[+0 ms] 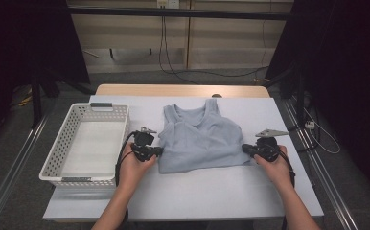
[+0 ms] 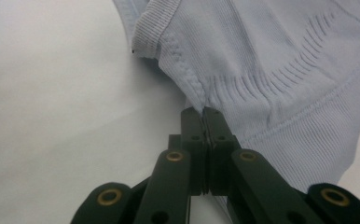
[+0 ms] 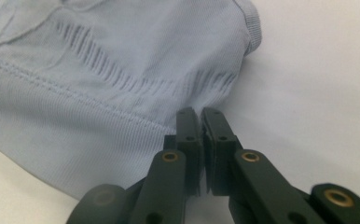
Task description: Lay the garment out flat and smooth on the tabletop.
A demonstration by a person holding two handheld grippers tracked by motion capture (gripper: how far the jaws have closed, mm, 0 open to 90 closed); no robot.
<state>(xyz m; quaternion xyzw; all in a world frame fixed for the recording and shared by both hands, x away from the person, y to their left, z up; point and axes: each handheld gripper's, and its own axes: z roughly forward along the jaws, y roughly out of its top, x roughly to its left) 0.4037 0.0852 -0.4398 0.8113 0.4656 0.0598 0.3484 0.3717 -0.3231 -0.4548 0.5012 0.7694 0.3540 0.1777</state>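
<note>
A pale blue tank top [image 1: 200, 141] lay flat on the white table [image 1: 207, 191], straps pointing away from the person and hem toward them, just to the right of a white perforated basket [image 1: 85, 143] that stood at the table's left side. The person's two forearms came in from the near edge and spread outward, one to each side of the garment.

The left hand [image 1: 134, 165] sat at the top's left edge, near the lower side seam, wrist low over the table and the left claw [image 1: 160, 151] pointing level toward the right, into the cloth. In the left gripper view the left claw [image 2: 205, 112] had its jaws pressed together, with the ribbed edge of the tank top [image 2: 271, 70] pinched at the tips; the fabric rose into a small peak right where it entered them.

The right hand [image 1: 275, 165] mirrored it on the far side, the right claw [image 1: 244, 148] aimed level toward the left at the garment's right edge. In the right gripper view the right claw [image 3: 200, 112] was likewise pressed together on the side edge of the tank top [image 3: 99, 84], just above the wide hem band, and the cloth puckered slightly at the tips.

Both hands were at about the same depth on the table, well apart, with the width of the top between them. A cable trailed from each gripper back along its wrist.
</note>
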